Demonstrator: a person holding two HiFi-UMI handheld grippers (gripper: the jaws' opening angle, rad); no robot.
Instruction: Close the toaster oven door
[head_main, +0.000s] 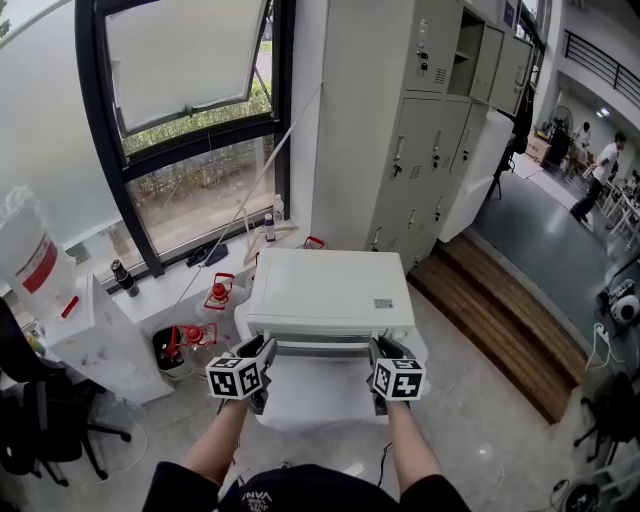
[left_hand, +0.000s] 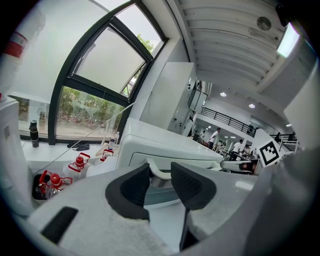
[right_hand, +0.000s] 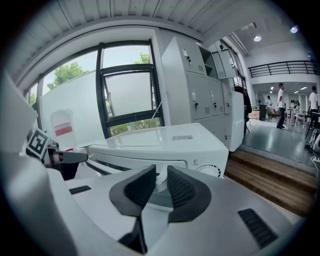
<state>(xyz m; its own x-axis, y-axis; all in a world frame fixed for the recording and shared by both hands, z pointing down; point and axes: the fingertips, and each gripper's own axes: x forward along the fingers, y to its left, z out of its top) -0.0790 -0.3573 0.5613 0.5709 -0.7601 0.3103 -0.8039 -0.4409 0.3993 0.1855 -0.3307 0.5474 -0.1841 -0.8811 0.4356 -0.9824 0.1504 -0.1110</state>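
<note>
A white toaster oven (head_main: 330, 290) sits on a small white stand (head_main: 320, 400) in front of me. Its door (left_hand: 160, 194) stands upright against the front, with the handle (head_main: 320, 349) along its top edge. My left gripper (head_main: 265, 352) is at the handle's left end and my right gripper (head_main: 377, 352) at its right end. In the left gripper view the curved handle end (left_hand: 159, 172) lies between the pads (left_hand: 131, 189). The right gripper view shows the other handle end (right_hand: 161, 175) filling the narrow gap between the pads (right_hand: 182, 189). Whether the door is fully seated I cannot tell.
Red-capped bottles (head_main: 200, 338) stand on the low shelf left of the oven, near a large water jug (head_main: 30, 260). Grey lockers (head_main: 430, 130) rise behind on the right, with a wooden step (head_main: 500, 320) beside them. A dark chair (head_main: 50, 430) is at far left.
</note>
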